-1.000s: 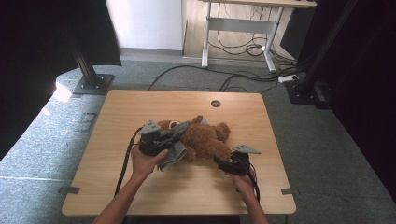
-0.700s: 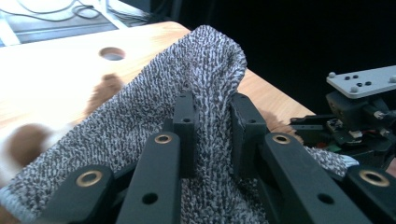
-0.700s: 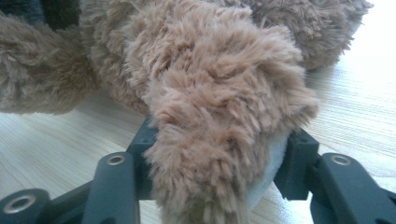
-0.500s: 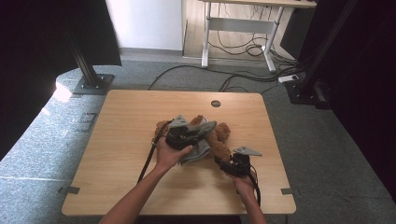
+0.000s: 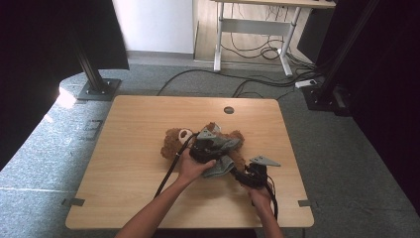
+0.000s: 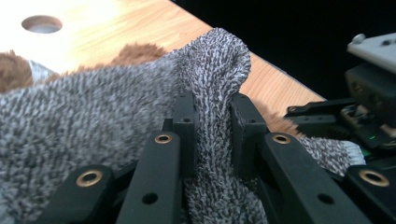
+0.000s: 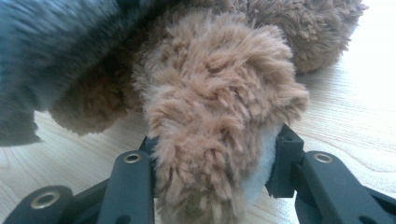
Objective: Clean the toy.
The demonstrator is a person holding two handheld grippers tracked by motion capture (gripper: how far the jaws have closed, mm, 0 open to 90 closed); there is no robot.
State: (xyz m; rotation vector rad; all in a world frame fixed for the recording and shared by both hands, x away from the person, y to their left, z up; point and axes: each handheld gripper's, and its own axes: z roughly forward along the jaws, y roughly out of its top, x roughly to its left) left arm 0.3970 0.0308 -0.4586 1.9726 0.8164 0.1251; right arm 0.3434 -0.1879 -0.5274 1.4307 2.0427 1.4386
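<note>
A brown teddy bear (image 5: pixel 173 143) lies on the wooden table (image 5: pixel 133 124), its head to the left. A grey knit cloth (image 5: pixel 224 167) covers its body. My left gripper (image 5: pixel 210 148) sits over the bear's middle. Its jaws are shut on a raised fold of the grey knit cloth (image 6: pixel 93 116), pinched at the left gripper (image 6: pixel 212 121) tips. My right gripper (image 5: pixel 242 174) is at the bear's lower right. In the right gripper view, the right gripper (image 7: pixel 217 163) is shut on a furry brown limb (image 7: pixel 219 102) of the bear, with a pale sole at the end.
A round cable hole (image 5: pixel 229 110) is in the table's far side. The table's right edge (image 5: pixel 292 148) is close to my right gripper. Black cables trail from both grippers toward the front edge. A desk frame (image 5: pixel 252 29) and floor cables lie beyond the table.
My left gripper has moved to the right across the bear, dragging the grey cloth with it. The right gripper has stayed where it was on the bear's limb.
</note>
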